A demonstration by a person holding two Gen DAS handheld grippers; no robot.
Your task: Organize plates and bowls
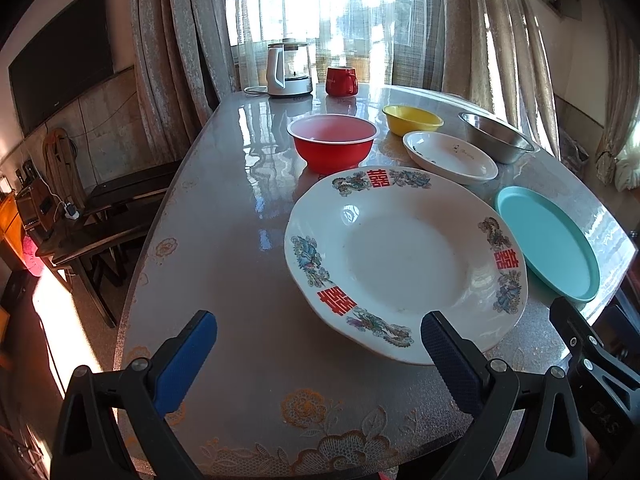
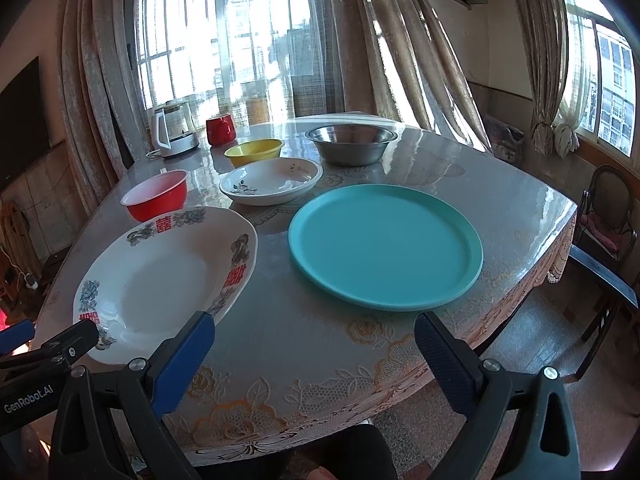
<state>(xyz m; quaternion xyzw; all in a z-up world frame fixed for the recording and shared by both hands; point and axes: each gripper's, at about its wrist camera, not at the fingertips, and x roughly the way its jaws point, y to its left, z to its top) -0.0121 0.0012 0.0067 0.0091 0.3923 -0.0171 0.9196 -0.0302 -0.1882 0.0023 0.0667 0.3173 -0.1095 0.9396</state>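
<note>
A large white ceramic plate with red characters and floral rim decoration (image 1: 404,264) is seen lying on the glossy worktop (image 1: 240,240) just ahead of the left gripper (image 1: 320,356), whose blue-padded fingers (image 1: 188,356) are spread wide and hold nothing. A round teal plastic plate (image 2: 384,244) is found just beyond the right gripper (image 2: 316,356), its fingers likewise parted and empty. Farther beyond are set a red plastic bowl (image 1: 332,142), a small white dish (image 1: 450,156), a yellow bowl (image 1: 412,119) and a steel bowl (image 1: 496,136)
</note>
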